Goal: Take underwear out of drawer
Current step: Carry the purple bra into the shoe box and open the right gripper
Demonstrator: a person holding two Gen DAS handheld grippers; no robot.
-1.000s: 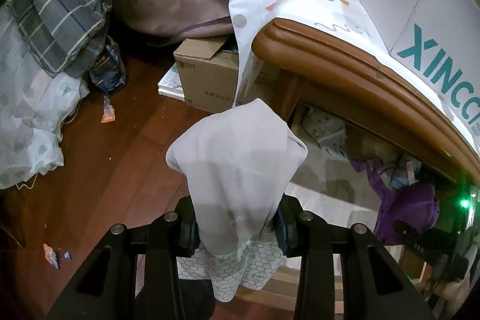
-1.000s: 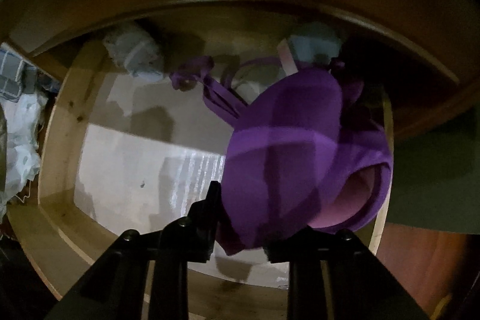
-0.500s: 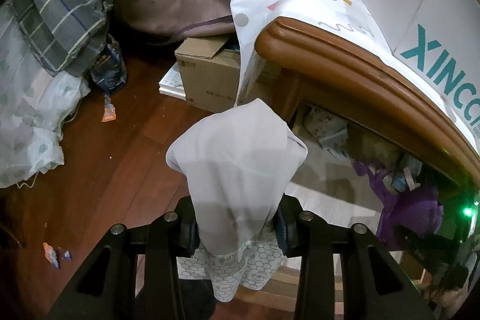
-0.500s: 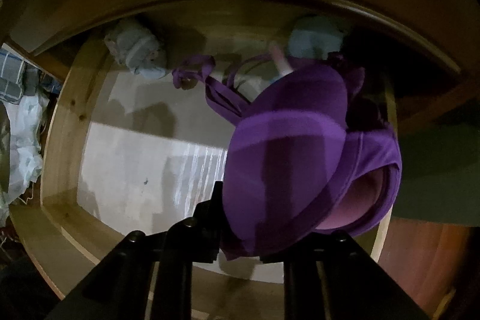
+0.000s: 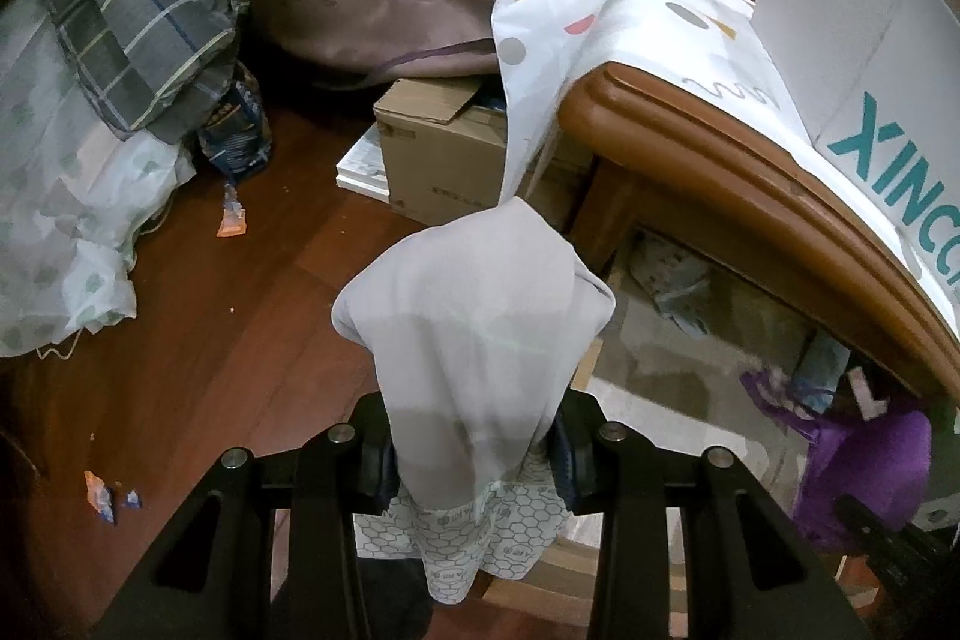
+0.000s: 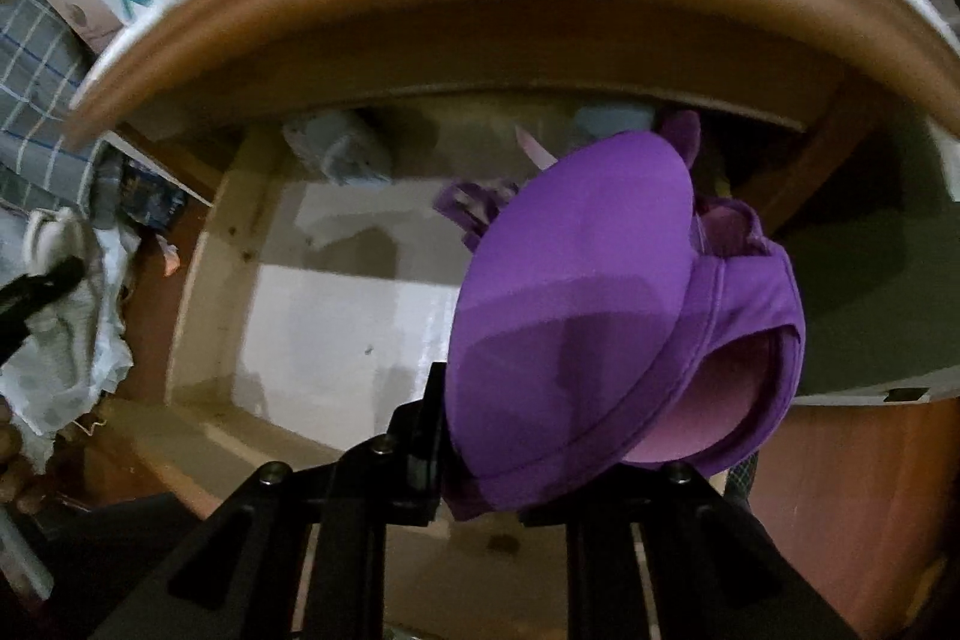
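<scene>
While the right tool (image 6: 480, 484) is clamping together on the purple bra's (image 6: 576, 316) lower edge, the bra is hanging above the wooden drawer (image 6: 204, 280), its straps trailing back toward the drawer's rear. Left of the drawer, the left tool (image 5: 471, 460) is gripping pale grey underwear (image 5: 474, 340) over the floor.

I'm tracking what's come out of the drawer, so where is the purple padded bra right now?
The purple padded bra is clamped in the right gripper, hanging over the open wooden drawer, right of centre in the right wrist view.
</scene>
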